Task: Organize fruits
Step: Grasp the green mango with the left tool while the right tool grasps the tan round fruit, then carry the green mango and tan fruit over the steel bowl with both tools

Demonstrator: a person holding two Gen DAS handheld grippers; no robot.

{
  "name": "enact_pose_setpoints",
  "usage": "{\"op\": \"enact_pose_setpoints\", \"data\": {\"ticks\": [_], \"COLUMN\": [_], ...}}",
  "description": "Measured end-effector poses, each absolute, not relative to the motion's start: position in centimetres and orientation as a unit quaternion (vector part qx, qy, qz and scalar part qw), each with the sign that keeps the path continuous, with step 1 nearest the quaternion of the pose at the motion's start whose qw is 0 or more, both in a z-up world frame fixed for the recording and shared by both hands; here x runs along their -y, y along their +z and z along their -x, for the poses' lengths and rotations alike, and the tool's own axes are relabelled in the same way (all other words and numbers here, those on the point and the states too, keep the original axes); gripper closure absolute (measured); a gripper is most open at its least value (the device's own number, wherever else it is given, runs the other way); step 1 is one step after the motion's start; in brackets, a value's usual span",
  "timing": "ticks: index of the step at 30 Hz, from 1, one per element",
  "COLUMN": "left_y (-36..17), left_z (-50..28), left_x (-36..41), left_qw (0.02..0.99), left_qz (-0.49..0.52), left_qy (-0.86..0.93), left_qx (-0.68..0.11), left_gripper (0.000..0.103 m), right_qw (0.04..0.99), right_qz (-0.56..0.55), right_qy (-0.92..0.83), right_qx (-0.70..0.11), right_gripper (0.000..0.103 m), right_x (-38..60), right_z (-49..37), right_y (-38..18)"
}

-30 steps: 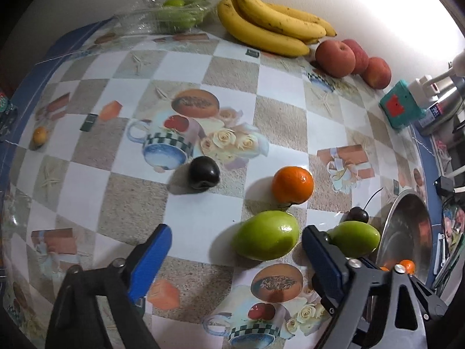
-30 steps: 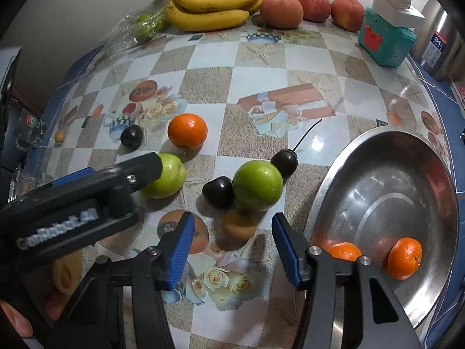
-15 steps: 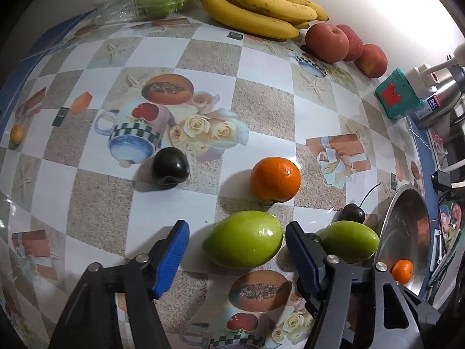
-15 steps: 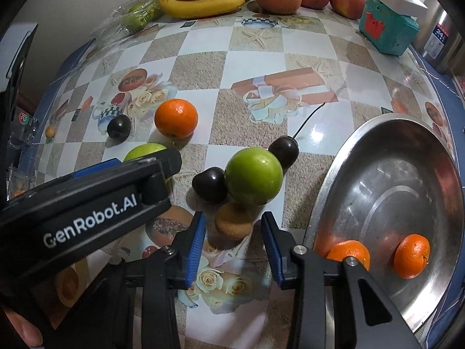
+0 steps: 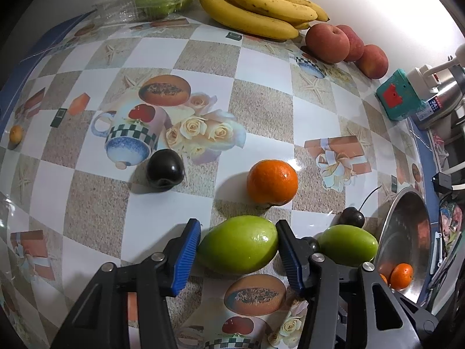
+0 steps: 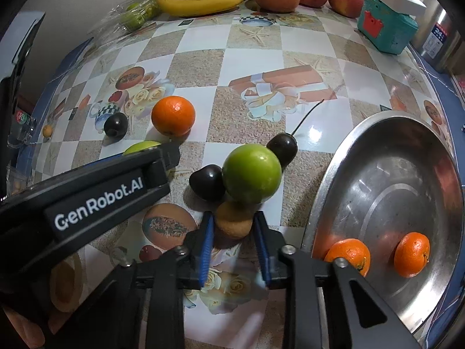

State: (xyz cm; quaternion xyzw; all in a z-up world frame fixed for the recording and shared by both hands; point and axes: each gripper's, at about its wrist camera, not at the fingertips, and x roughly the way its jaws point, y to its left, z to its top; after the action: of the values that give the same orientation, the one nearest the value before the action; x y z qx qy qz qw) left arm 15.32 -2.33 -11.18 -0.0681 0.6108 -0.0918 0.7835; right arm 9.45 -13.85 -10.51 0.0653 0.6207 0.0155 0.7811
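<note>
- The left gripper [image 5: 238,247] has a green fruit [image 5: 238,244] between its jaws. The jaws have just been closing. The right pad touches the fruit; I cannot tell if the left pad does yet.
- The right gripper [image 6: 234,244] has its jaws pinched on a small brown fruit [image 6: 234,222]. They have just closed on it. The fruit sits on the bench [image 6: 290,58], not lifted yet.
- Two oranges [image 6: 347,254] lie in the metal bowl [image 6: 392,133], at 4 o'clock from the brown fruit. I think that part is done.
- Much is left, I think. Still out on the bench are an orange [image 5: 272,182], a second green fruit [image 5: 347,245], and some dark fruits.
- The second green fruit sits just at 12 o'clock of the brown fruit, touching it. It may roll when the brown one comes up.
- A dark fruit [image 6: 207,182] sits at 11 o'clock of the brown fruit, very close. Another one with a long stem [image 6: 283,148] is at 1 o'clock, behind the green one.
- One more dark fruit [image 5: 165,172] sits alone, at 10 o'clock from the left gripper.
- The two grippers are close together. They could bump.
- Far off at 12 o'clock are bananas [image 5: 255,8], peaches [image 5: 327,39] and a clear bag [image 5: 145,0] with green fruit in it.
- At 2 o'clock stand a teal box [image 5: 396,99] and a steel flask [image 5: 441,101].
- A tiny orange fruit [image 5: 16,133] sits far at 9 o'clock.
</note>
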Motion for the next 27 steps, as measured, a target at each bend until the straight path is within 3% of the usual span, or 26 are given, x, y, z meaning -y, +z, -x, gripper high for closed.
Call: {"op": "enact_pose_setpoints", "data": {"ticks": [27], "left_y": [-4.4], "left_z": [-14.1], "left_x": [0.0], "left_qw": [0.812], "left_qz": [0.104], "left_qy": [-0.093], "left_qx": [-0.566], "left_gripper": [0.047], "right_qw": [0.804], "right_qz": [-0.100], "right_qy": [0.026], "right_qx": [-0.585], "right_gripper": [0.076], "right_x": [15.5], "right_z": [-7.6], "right_y": [-5.8]}}
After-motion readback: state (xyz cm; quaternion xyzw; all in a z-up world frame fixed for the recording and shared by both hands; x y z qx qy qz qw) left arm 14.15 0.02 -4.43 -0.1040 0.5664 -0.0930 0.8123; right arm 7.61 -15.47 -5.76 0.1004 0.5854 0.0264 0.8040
